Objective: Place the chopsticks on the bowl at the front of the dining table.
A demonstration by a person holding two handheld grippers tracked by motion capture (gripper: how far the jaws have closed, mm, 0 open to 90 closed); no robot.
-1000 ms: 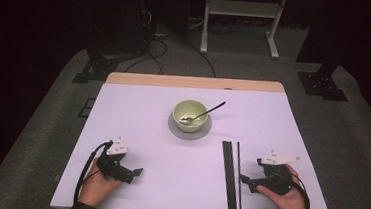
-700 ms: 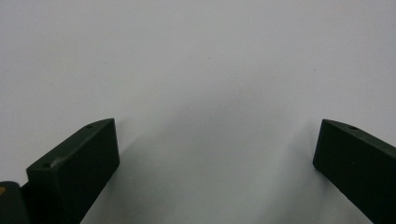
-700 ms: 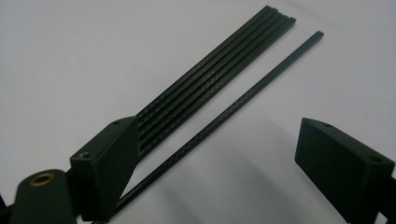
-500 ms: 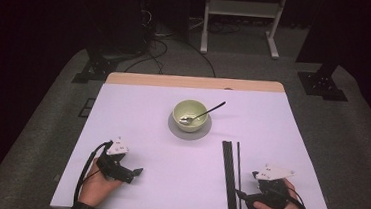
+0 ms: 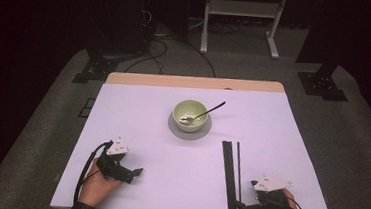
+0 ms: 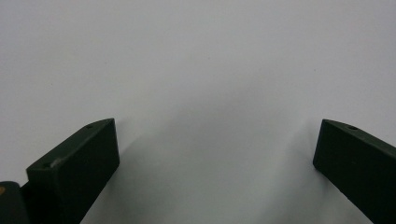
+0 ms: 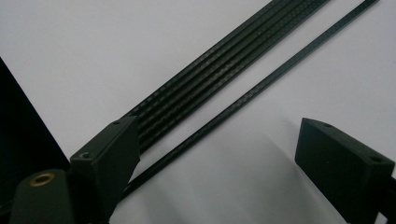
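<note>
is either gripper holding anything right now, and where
Nothing is held. The right gripper is open over the near end of the single black rod; the left gripper is open over bare table.

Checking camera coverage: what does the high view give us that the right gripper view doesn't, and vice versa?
High view alone: pale green bowl on a grey round saucer, a metal spoon in it, and the left gripper resting apart.

Right gripper view alone: woven texture on the thin black rods, one lying separate from the bundle, between its open jaws.

Both: the rods, the right gripper, the white tabletop.
</note>
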